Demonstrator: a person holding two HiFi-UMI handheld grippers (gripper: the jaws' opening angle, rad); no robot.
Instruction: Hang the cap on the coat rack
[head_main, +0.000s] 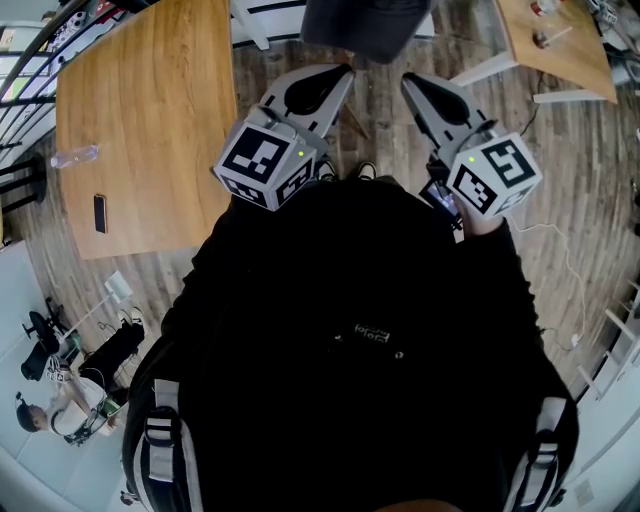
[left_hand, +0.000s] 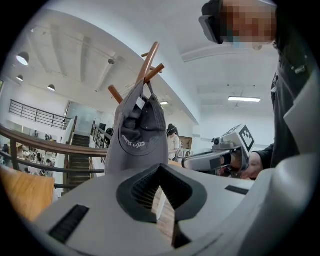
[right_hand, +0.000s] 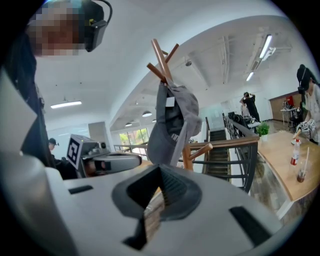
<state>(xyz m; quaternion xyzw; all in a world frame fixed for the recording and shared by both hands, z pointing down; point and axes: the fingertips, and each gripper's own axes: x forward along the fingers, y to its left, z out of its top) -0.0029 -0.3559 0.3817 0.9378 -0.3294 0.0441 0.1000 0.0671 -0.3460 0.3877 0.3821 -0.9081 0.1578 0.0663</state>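
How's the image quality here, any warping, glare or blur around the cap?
Head view: fisheye-bent floor, cap dark and cropped at the top edge. Left gripper view: black vignette, curved railing, cap sharp. Right gripper view: bright ceiling strips, cap sharp.

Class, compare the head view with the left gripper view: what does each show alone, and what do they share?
Only the head view: a wooden table with a phone and a plastic bottle on it. Only the left gripper view: the coat rack's pegs, with the cap hanging from them, and a staircase. Both: the cap, the left gripper and the right gripper, both shut and empty.
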